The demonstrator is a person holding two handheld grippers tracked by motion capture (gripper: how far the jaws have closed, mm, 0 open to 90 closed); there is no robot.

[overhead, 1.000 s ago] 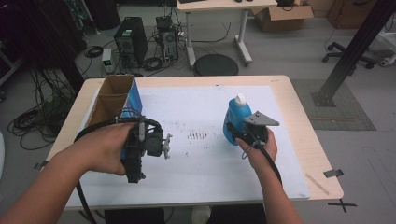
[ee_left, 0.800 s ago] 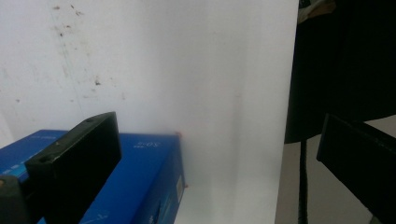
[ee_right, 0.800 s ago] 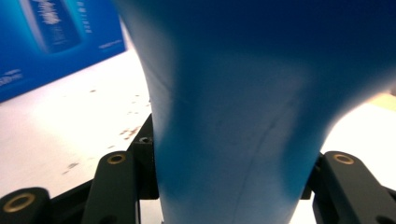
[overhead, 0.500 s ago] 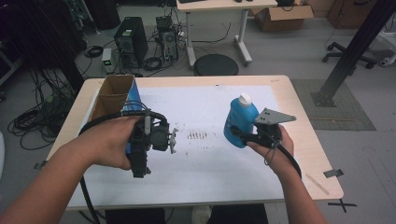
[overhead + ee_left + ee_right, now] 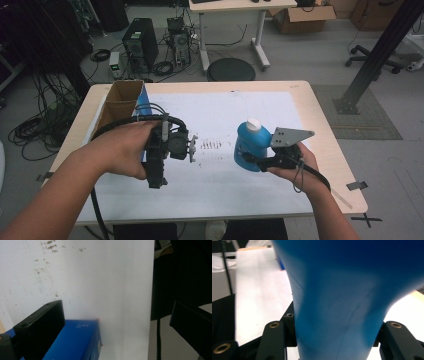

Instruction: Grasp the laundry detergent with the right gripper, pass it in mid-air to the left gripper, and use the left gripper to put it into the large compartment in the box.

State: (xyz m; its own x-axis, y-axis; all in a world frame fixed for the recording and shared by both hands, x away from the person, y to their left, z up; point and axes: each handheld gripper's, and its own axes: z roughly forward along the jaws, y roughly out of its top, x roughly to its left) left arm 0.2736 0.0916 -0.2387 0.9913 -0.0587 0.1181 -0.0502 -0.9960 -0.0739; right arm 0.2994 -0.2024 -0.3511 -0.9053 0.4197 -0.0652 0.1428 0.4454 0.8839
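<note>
Blue plastic bottle (image 5: 251, 145) sits clamped in our right claw (image 5: 259, 161) above the bench (image 5: 320, 125), probably stiff, smooth and slippery, best gripped at its narrower waist, while our left claw (image 5: 191, 148) stands open.

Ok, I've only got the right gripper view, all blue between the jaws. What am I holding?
Observer: A bottle, upright, with a white cap. The right gripper clamps its lower body.
Operator: Is the left gripper free?
Observer: Yes, the left gripper is open, with nothing between its jaws.
Operator: Where's the box?
Observer: The box stands open-topped at the table's far left corner.
</note>
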